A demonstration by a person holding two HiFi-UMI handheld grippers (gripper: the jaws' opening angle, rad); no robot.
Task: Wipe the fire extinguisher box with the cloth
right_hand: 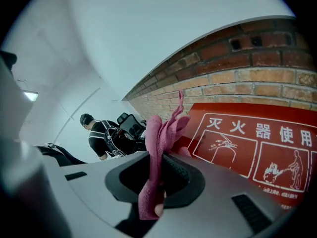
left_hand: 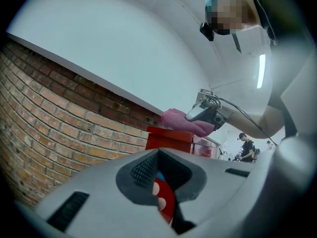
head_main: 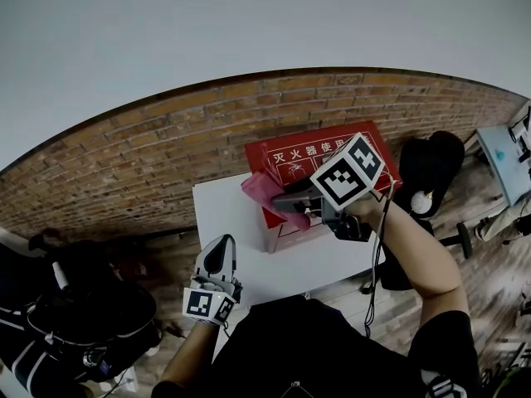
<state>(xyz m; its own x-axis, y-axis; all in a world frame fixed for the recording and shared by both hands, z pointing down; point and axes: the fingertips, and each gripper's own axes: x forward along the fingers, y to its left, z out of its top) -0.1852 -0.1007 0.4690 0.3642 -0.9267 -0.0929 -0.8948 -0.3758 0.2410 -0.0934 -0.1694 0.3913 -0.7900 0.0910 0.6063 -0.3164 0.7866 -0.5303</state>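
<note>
Pink fuzzy cloth (right_hand: 157,148) pinched tight between jaws of right gripper (right_hand: 162,157); loose end bunches upward past the jaw tips. Cloth touches left end of the lid of the red metal fire extinguisher box (right_hand: 247,143), white lettering and diagrams on top. Box sits on a white table (head_main: 307,264) against a red brick wall (head_main: 166,148). Left gripper (head_main: 217,259): jaws pressed together, nothing between them, at table's near-left edge, well apart from box.
</note>
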